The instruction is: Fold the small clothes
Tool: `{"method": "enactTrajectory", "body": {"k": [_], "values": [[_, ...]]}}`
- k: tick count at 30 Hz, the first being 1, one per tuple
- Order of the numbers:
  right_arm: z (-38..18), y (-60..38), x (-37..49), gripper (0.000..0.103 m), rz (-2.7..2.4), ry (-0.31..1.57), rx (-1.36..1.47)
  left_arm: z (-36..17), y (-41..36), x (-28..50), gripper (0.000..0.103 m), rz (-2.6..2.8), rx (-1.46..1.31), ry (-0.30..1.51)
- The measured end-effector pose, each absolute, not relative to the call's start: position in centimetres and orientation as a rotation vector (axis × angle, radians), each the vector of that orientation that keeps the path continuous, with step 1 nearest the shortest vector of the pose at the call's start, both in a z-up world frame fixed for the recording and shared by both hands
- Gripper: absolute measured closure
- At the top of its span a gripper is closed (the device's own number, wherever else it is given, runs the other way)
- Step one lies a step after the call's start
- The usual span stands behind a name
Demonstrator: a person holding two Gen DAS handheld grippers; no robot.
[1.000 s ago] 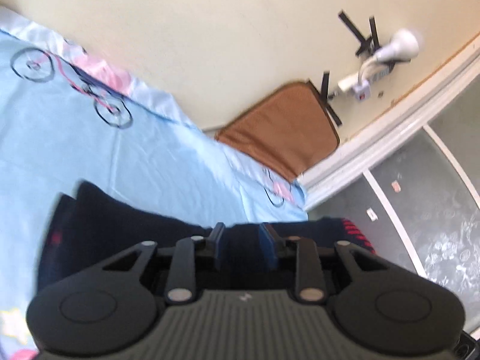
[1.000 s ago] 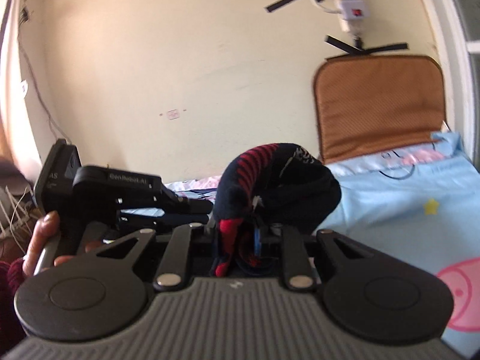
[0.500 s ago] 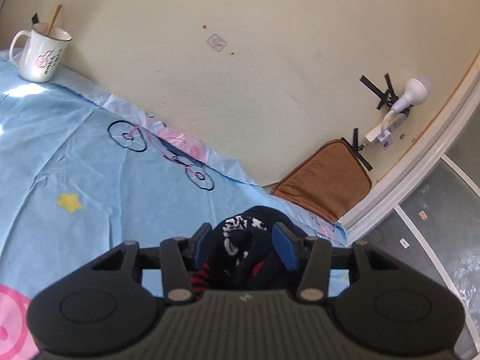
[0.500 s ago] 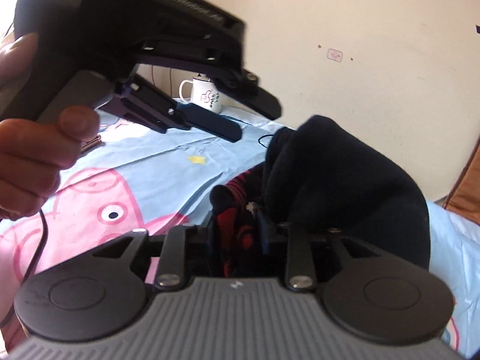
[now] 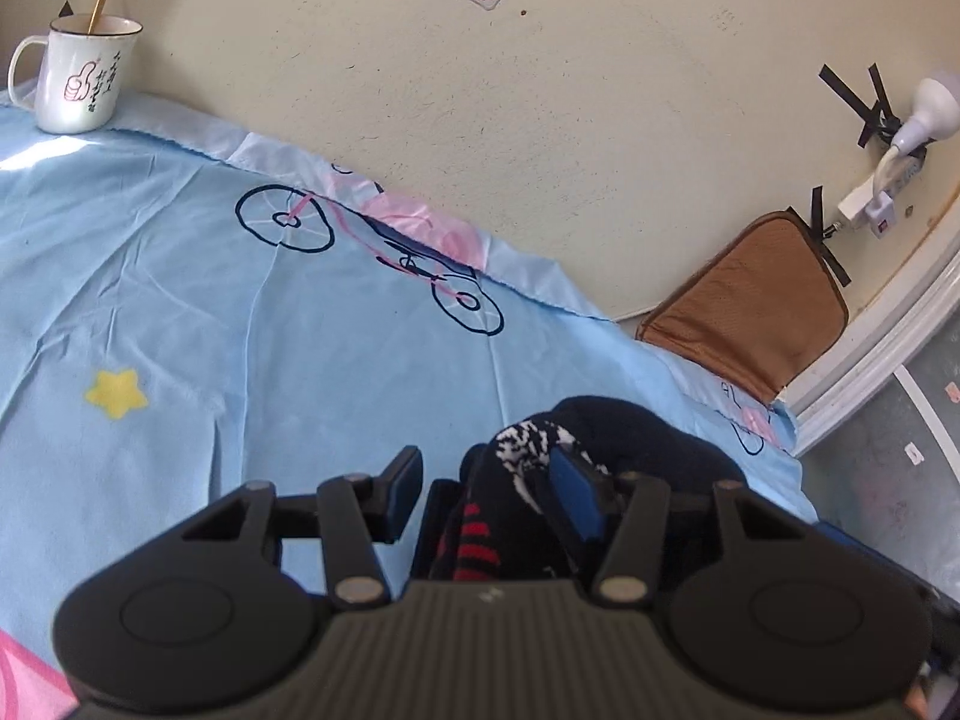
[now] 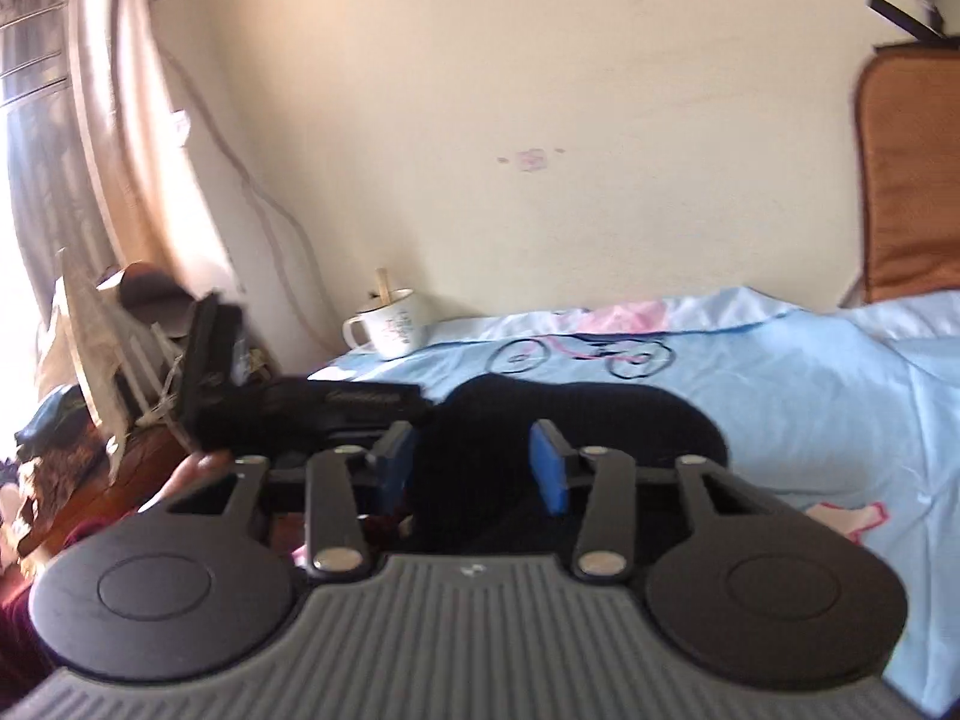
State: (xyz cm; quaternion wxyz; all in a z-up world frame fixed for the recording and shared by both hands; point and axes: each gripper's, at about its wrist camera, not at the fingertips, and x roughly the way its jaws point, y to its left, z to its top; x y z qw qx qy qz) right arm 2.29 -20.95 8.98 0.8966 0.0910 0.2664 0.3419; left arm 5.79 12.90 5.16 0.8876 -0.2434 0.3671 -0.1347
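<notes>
A dark navy sock with red stripes and white pattern point(image 5: 528, 498) lies bunched on the light blue printed sheet point(image 5: 240, 324). My left gripper point(image 5: 489, 483) is open, its jaws spread; the sock sits between them against the right finger point(image 5: 573, 492). In the right wrist view the same sock point(image 6: 540, 420) looks like a dark heap on the sheet point(image 6: 810, 372). My right gripper point(image 6: 474, 465) is open with the sock between its blue pads, not pinched. The left gripper's body point(image 6: 288, 402) shows at the left of that view, held by a hand.
A white mug with a spoon point(image 5: 78, 81) stands at the sheet's far left corner by the wall; it also shows in the right wrist view point(image 6: 390, 327). A brown cushion point(image 5: 750, 300) leans on the wall at the right. Curtain and clutter point(image 6: 90, 330) are at the left.
Both grippers have opened and let go of the sock, which now lies on the sheet. The right gripper has dropped lower and turned to face the wall; the left has barely moved.
</notes>
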Motion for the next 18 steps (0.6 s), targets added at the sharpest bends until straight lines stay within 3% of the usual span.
{"method": "enactTrajectory", "body": {"k": [3,5,9,16,18], "values": [[7.7,-19.7,6.2,0.077,0.703,0.655,0.248,5.2,12.9,5.7,0.051,-0.267,-0.498,0.762],[6.7,-17.7,7.9,0.077,0.722,0.698,0.216,5.5,13.1,5.5,0.057,-0.222,-0.476,0.768],[4.4,-15.5,10.2,0.084,0.716,0.778,0.126,6.3,16.0,4.5,0.058,-0.178,-0.558,0.718],[4.6,-15.7,9.5,0.084,0.689,0.752,0.101,8.3,12.0,3.8,0.058,-0.307,-0.471,0.684],[4.9,-16.9,8.9,0.079,0.698,0.727,0.165,7.8,10.5,3.7,0.057,-0.289,-0.396,0.702]]}}
